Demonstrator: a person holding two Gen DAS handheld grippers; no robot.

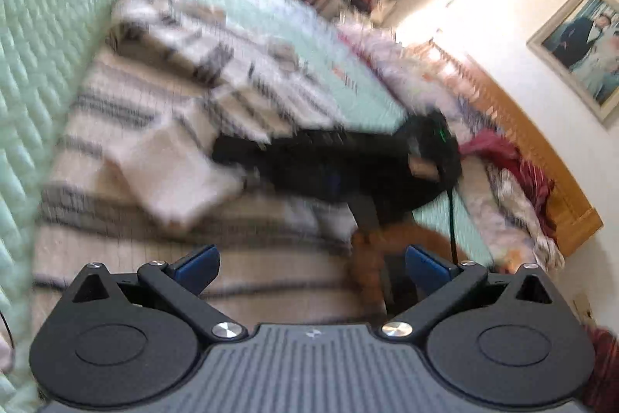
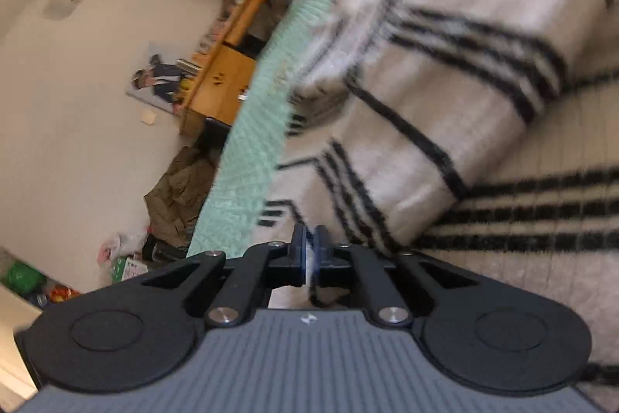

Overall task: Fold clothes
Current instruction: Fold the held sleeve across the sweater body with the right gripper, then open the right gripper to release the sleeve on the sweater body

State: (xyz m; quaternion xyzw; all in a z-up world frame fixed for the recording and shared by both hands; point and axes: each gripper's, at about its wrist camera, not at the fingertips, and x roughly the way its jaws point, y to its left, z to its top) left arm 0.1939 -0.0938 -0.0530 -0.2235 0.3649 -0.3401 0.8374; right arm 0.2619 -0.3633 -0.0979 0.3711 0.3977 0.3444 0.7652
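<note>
A bedroom, with a bed under a pale green quilted bedspread [image 1: 23, 57] and a wooden headboard on its far side. A cream knitted garment with black stripes [image 1: 127, 231] lies spread across the bed, one part folded back over itself into a thick roll. The right gripper [image 2: 309, 250], nearly closed, pinches a thin edge of this fabric near the bed's side edge, the roll lying ahead and to its right. The left gripper [image 1: 309, 262] hovers wide open and empty above the garment's near part, farther from the fold.
</note>
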